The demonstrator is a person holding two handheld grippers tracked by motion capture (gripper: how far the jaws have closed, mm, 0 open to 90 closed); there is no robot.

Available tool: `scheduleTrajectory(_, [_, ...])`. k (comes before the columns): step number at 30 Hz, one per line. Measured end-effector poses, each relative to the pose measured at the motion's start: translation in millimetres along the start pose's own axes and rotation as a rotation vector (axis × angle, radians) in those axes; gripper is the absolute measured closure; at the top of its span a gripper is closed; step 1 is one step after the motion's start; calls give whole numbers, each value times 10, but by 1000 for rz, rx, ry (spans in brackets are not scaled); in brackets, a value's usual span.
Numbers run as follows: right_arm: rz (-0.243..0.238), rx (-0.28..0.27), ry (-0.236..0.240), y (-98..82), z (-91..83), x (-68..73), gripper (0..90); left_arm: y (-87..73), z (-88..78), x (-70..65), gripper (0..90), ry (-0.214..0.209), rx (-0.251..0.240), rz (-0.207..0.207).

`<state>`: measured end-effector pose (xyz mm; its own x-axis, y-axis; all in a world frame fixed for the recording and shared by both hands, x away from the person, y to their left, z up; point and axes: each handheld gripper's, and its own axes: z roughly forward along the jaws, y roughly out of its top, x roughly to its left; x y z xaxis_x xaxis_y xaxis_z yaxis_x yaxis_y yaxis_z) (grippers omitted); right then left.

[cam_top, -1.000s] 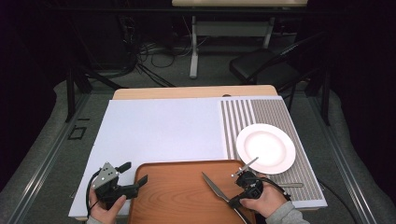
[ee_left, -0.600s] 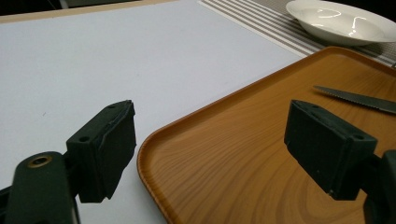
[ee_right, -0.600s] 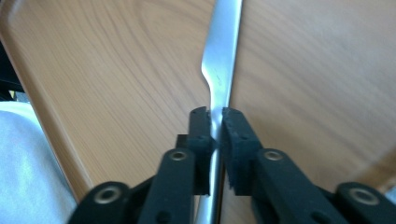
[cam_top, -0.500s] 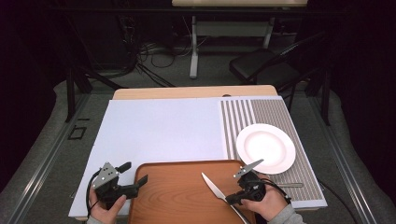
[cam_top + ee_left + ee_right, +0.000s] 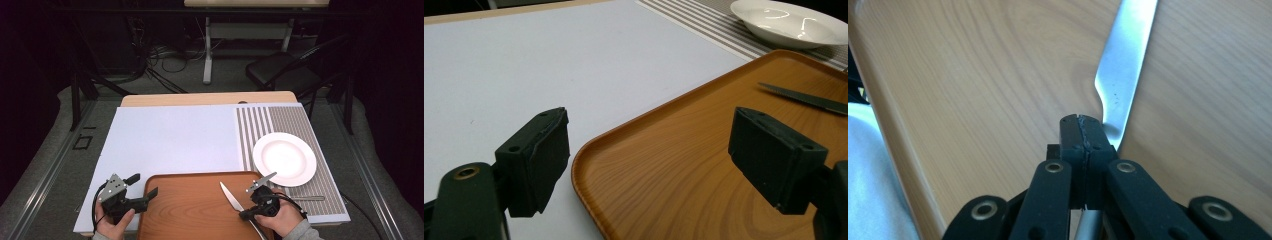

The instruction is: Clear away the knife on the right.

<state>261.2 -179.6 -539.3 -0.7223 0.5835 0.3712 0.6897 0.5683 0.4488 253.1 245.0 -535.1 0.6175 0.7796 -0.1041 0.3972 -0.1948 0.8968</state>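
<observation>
Right gripper (image 5: pixel 1082 131) fingers clamped on the slim steel table knife (image 5: pixel 1124 65) lying on the brown wooden tray (image 5: pixel 190 205), stiff, slick, best held by its handle; left gripper (image 5: pixel 664 160) gapes empty.

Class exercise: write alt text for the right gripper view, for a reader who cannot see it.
The right gripper is shut on a knife, its black jaws pressed together at the base of the shiny blade. The blade runs up and away over a wooden tray, whose rounded rim curves down the left side.
</observation>
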Motion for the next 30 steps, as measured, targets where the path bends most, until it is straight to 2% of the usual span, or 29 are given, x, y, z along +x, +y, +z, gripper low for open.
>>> scheduleTrajectory(5, [19, 0, -28, -32, -29, -60, 900, -1, 0, 1, 169, 1, -1, -1])
scheduleTrajectory(14, [72, 2, -35, -98, -118, -157, 900, 0, -4, 3, 169, 3, 0, 3])
scheduleTrajectory(18, [88, -15, -39, -134, -140, -193, 900, -1, -4, 1, 169, 3, 1, 2])
scheduleTrajectory(20, [98, -19, -34, -148, -142, -195, 900, -1, -2, -1, 169, 2, -1, 0])
scheduleTrajectory(21, [105, -39, -33, -157, -131, -190, 900, -1, -2, 0, 169, 1, 0, 2])
scheduleTrajectory(22, [102, -20, -34, -155, -145, -194, 900, -2, -2, 0, 169, 1, -1, 0])
scheduleTrajectory(30, [129, -30, -38, -206, -168, -202, 900, -2, -9, 0, 169, 6, 0, 1])
